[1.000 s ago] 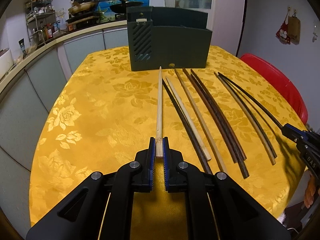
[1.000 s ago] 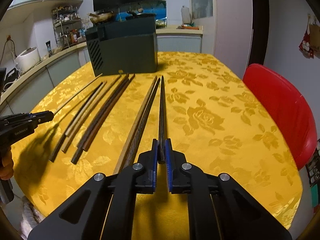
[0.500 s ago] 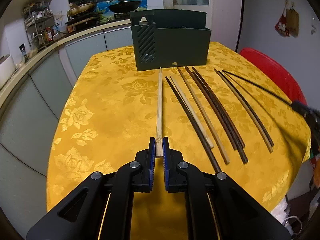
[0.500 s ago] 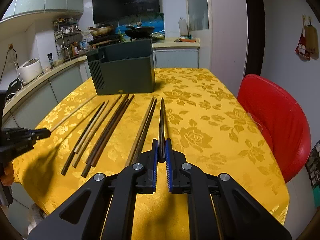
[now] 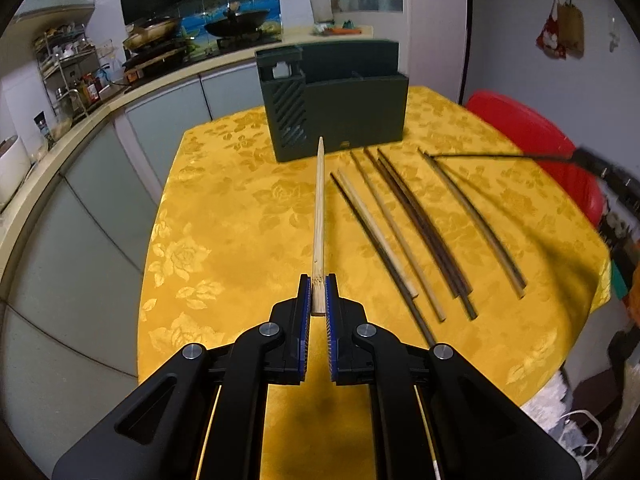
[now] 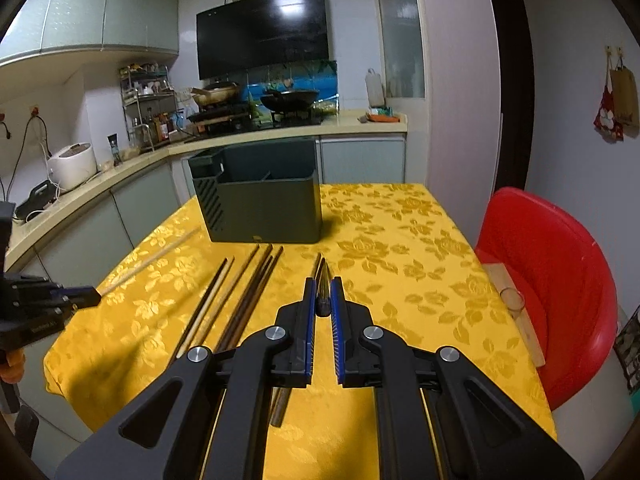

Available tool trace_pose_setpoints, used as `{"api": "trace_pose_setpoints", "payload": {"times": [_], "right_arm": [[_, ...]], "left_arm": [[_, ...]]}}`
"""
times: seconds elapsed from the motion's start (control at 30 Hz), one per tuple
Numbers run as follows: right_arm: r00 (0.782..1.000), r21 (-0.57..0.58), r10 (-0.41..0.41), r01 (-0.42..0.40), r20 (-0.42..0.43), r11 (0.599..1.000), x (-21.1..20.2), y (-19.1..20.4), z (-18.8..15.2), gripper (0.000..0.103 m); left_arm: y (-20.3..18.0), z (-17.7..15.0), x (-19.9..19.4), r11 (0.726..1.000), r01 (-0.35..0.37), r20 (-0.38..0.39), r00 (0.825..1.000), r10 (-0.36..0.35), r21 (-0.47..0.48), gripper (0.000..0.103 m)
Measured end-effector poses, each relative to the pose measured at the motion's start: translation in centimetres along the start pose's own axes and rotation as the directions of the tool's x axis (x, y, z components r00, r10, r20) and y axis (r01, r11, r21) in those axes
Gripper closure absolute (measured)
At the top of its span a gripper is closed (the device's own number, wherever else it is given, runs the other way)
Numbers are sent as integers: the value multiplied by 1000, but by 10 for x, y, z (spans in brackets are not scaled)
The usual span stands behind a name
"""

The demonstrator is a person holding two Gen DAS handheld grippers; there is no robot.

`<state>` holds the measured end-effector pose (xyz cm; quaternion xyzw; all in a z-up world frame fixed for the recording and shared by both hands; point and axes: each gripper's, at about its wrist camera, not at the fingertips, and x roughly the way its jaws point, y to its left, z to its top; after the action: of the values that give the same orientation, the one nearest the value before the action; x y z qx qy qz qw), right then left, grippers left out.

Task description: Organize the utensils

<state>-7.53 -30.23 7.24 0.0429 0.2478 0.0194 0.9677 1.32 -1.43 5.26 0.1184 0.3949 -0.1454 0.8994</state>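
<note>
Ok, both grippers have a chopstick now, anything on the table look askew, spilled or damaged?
Nothing stands out. The loose chopsticks lie in a fanned row on the yellow tablecloth, the dark holder stands upright, and the left gripper and right gripper each clamp one chopstick.

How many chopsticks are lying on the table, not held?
7: black chopstick, two pale chopsticks beside it, dark pair mid-row, right pair; the dark pair may hide another.

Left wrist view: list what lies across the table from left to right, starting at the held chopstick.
Light bamboo chopstick in the left gripper → black chopstick → pale chopstick → dark brown pair → tan-and-dark pair → red chair.
</note>
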Motion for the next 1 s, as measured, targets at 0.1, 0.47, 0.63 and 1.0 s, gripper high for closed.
{"api": "trace_pose_setpoints", "payload": {"times": [0.1, 0.47, 0.63, 1.0], "right_arm": [[1000, -2, 6, -6, -1, 1000, 1, 3, 1, 96], [1000, 4, 20, -20, 0, 1000, 2, 5, 0, 96], [1000, 10, 26, -26, 1, 1000, 2, 5, 0, 96], [999, 14, 35, -35, 2, 999, 2, 4, 0, 96]], "left_arm": [[0, -7, 11, 1000, 7, -35, 999, -7, 1, 95], [3, -19, 21, 1000, 8, -49, 999, -8, -2, 95], [1, -23, 26, 1000, 3, -67, 998, -2, 9, 95], [0, -51, 47, 1000, 17, -102, 995, -18, -16, 95]]}}
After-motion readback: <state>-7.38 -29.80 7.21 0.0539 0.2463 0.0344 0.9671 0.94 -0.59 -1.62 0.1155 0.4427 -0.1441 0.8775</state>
